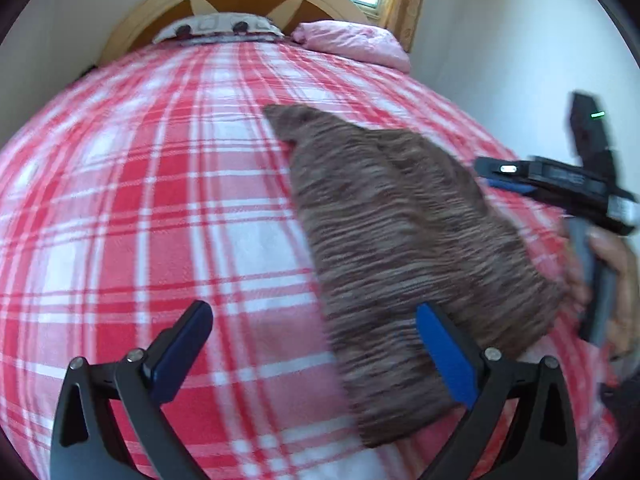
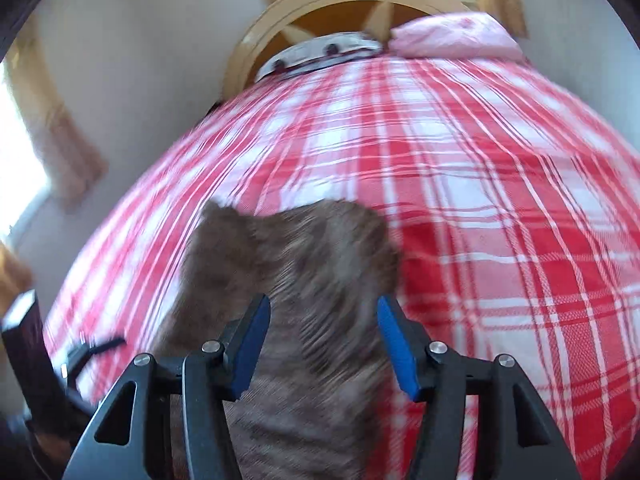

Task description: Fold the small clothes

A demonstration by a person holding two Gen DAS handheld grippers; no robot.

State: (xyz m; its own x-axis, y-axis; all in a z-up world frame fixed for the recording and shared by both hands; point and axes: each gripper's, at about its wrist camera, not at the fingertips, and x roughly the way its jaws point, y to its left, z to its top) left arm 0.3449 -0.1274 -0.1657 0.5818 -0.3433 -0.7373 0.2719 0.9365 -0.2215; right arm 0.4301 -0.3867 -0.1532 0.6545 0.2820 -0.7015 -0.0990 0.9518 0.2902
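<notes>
My brown knit garment (image 1: pixel 400 232) lies on the plaid bed (image 1: pixel 140 208) (soft, light, floppy); both my left claw (image 1: pixel 316 344) and right claw (image 2: pixel 320 340) gape empty, so I'd pinch an edge corner.

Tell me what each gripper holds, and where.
Nothing: left gripper and right gripper are both open above the brown garment.

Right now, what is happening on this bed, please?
A person holds a gripper in each hand and is folding a brown striped garment on the red plaid bedspread. The left gripper and the right gripper are both open above the cloth; neither one grips it.
</notes>
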